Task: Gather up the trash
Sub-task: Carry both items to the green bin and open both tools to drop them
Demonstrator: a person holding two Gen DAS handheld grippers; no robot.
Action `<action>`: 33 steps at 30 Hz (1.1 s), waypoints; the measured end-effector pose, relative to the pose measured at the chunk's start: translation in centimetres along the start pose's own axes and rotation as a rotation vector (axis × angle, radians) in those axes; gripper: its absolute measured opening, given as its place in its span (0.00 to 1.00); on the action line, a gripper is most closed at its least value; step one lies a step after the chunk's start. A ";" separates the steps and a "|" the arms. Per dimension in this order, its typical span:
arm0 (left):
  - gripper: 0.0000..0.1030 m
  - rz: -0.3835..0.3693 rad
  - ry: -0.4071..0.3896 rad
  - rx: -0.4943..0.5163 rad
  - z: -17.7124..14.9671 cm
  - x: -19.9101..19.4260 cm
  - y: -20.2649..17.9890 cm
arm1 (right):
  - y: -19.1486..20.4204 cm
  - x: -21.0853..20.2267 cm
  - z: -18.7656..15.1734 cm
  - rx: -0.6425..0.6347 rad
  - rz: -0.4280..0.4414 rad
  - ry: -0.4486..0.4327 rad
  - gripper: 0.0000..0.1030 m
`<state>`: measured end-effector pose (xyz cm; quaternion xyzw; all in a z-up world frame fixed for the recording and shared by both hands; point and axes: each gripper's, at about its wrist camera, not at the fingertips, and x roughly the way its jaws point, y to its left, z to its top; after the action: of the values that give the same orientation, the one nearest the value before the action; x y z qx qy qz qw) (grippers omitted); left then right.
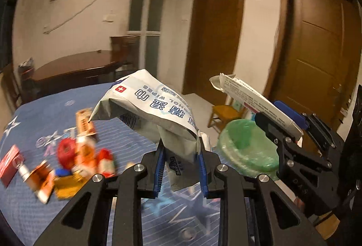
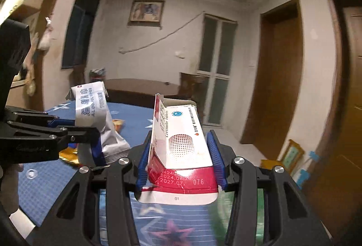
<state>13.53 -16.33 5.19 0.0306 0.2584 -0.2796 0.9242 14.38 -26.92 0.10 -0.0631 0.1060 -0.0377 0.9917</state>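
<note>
My left gripper (image 1: 181,169) is shut on a crumpled white alcohol-wipes packet (image 1: 153,107) and holds it above the blue star-print tablecloth (image 1: 45,110). The same packet (image 2: 92,110) and left gripper (image 2: 90,144) show at the left of the right wrist view. My right gripper (image 2: 181,166) is shut on a white and red tablet box (image 2: 181,144) with its end flap open. That box (image 1: 255,101) and the right gripper (image 1: 287,123) show at the right of the left wrist view, over a bin lined with a green bag (image 1: 246,146).
A heap of red and orange wrappers and small boxes (image 1: 67,160) lies on the cloth at the left. A dark wooden table (image 1: 74,67) stands behind. A small wooden stool (image 1: 226,112) stands beyond the bin. Brown doors (image 1: 321,60) line the right wall.
</note>
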 end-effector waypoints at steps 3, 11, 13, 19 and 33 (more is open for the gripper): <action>0.26 -0.047 0.013 0.031 1.1 2.0 -2.3 | -2.4 0.2 -0.2 0.016 -0.049 0.010 0.43; 0.26 -0.161 0.058 0.104 3.2 8.2 -8.9 | -8.2 1.4 -1.6 0.047 -0.147 0.074 0.43; 0.26 -0.179 0.072 0.122 3.6 9.9 -10.4 | -9.7 1.3 -2.3 0.058 -0.163 0.094 0.43; 0.26 -0.220 0.128 0.151 4.5 15.2 -13.6 | -13.9 2.5 -3.7 0.093 -0.204 0.161 0.44; 0.26 -0.266 0.275 0.172 1.9 26.3 -15.8 | -17.2 4.8 -8.0 0.154 -0.219 0.300 0.44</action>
<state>24.66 -43.22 -4.77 0.1130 0.3591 -0.4132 0.8292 16.28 -45.31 -6.38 0.0083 0.2418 -0.1622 0.9566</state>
